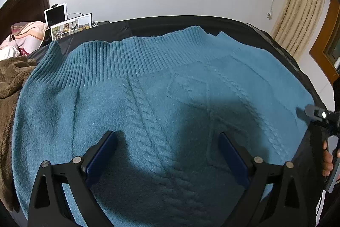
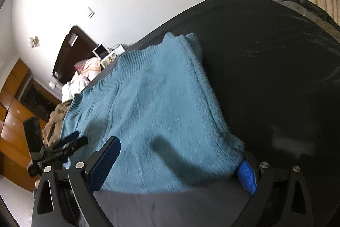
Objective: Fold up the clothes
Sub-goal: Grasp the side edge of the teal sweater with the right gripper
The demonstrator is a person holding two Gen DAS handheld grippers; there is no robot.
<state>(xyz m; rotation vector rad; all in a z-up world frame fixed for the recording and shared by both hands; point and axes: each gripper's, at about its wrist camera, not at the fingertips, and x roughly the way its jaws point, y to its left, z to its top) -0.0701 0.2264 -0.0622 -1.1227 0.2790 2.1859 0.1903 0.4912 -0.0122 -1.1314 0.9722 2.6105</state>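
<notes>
A teal cable-knit sweater (image 1: 148,88) lies spread flat on a black-covered table (image 1: 212,22), its ribbed hem toward the far side. My left gripper (image 1: 167,142) hovers open just above the sweater's near middle, holding nothing. My right gripper (image 2: 180,154) is open at the sweater's (image 2: 153,103) near right corner, the knit lying between its blue pads; the right pad (image 2: 246,176) sits under the corner's edge. The right gripper also shows at the far right of the left wrist view (image 1: 316,114), and the left gripper at the lower left of the right wrist view (image 2: 70,144).
A brown fleece garment (image 1: 10,82) lies bunched at the table's left. Pink and white clothes (image 1: 23,37), a tablet (image 1: 56,14) and a photo screen (image 1: 71,28) sit at the far left. A beige curtain (image 1: 301,14) hangs at the right. Bare black cover (image 2: 276,78) lies right of the sweater.
</notes>
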